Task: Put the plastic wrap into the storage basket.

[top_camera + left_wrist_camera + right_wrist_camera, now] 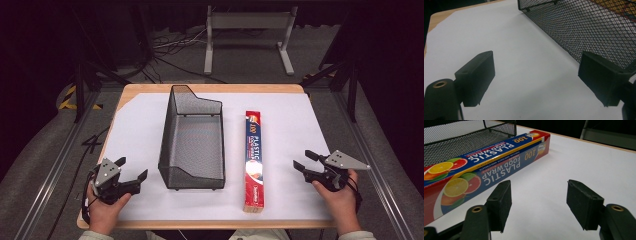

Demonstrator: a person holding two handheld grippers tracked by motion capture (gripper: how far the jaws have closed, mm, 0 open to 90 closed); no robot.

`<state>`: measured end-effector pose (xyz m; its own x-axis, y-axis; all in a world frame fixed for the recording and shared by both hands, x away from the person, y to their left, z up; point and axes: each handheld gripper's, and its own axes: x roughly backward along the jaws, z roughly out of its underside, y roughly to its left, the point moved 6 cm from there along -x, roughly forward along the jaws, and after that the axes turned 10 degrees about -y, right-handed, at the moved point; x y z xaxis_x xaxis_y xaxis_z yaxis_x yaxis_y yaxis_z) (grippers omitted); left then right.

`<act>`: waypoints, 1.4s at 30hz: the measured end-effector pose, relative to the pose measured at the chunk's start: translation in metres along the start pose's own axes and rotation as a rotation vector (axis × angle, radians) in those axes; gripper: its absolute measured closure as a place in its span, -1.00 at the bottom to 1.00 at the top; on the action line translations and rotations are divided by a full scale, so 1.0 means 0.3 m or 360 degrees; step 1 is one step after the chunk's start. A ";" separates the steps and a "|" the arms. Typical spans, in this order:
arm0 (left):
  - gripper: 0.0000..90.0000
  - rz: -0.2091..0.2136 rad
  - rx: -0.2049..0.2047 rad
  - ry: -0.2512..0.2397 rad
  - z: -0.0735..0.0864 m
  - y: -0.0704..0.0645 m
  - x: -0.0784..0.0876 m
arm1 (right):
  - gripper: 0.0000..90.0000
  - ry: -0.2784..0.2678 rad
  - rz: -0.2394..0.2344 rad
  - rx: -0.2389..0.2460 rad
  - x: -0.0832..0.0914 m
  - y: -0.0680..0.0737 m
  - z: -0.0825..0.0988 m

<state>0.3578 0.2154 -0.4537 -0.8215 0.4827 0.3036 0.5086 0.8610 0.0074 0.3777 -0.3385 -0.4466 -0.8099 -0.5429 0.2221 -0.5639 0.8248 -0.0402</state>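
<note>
high view, left to right: my left gripper (132,169) rests spread wide, empty, near the black mesh basket (192,145); just beside that lies the plastic food wrap box (254,160); my right gripper (305,159) waits spread, empty too.

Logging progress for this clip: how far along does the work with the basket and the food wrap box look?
Nothing looks done: the mesh basket is empty and the plastic food wrap box lies on the white sheet beside it. Nothing is in hand: the left gripper and the right gripper are both open, apart from both items. If the box is meant for the basket, the whole move is left.
</note>
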 end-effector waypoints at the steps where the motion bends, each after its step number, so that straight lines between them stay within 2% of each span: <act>1: -0.68 0.0000 0.0002 -0.0002 -0.001 0.000 0.001 | -0.17 -0.0001 -0.0004 0.0006 0.001 -0.001 -0.001; 9: -0.68 0.0002 0.0031 -0.0002 0.002 0.007 -0.003 | -0.21 0.0018 -0.0020 -0.0003 -0.003 0.007 -0.013; 19: -0.68 -0.0011 0.0018 0.0010 0.003 0.004 -0.010 | -0.27 0.0062 -0.0055 -0.0023 -0.035 0.011 -0.101; 23: -0.67 -0.0008 0.0014 0.0024 0.008 0.002 -0.016 | -0.32 0.0045 -0.0072 -0.0059 -0.047 0.007 -0.136; 28: -0.68 -0.0012 0.0027 0.0023 0.011 0.005 -0.015 | -0.45 0.0087 -0.0096 -0.0069 -0.065 0.007 -0.164; 31: -0.68 -0.0016 0.0025 0.0031 0.016 0.008 -0.017 | -0.48 0.0112 -0.0145 -0.0093 -0.081 0.019 -0.183; 37: -0.68 -0.0027 0.0026 0.0024 0.015 0.013 -0.011 | -0.48 0.0138 -0.0187 -0.0059 -0.109 0.052 -0.222; 40: -0.68 -0.0029 0.0028 0.0027 0.018 0.014 -0.009 | -0.48 0.0185 -0.0199 -0.0036 -0.138 0.078 -0.245; 42: -0.68 -0.0032 0.0025 0.0028 0.020 0.015 -0.007 | -0.48 0.0215 -0.0222 -0.0051 -0.153 0.091 -0.252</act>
<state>0.3601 0.2193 -0.4599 -0.8268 0.4624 0.3204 0.4878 0.8730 -0.0012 0.4117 -0.2792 -0.3842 -0.6939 -0.6282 0.3519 -0.6623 0.7486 0.0306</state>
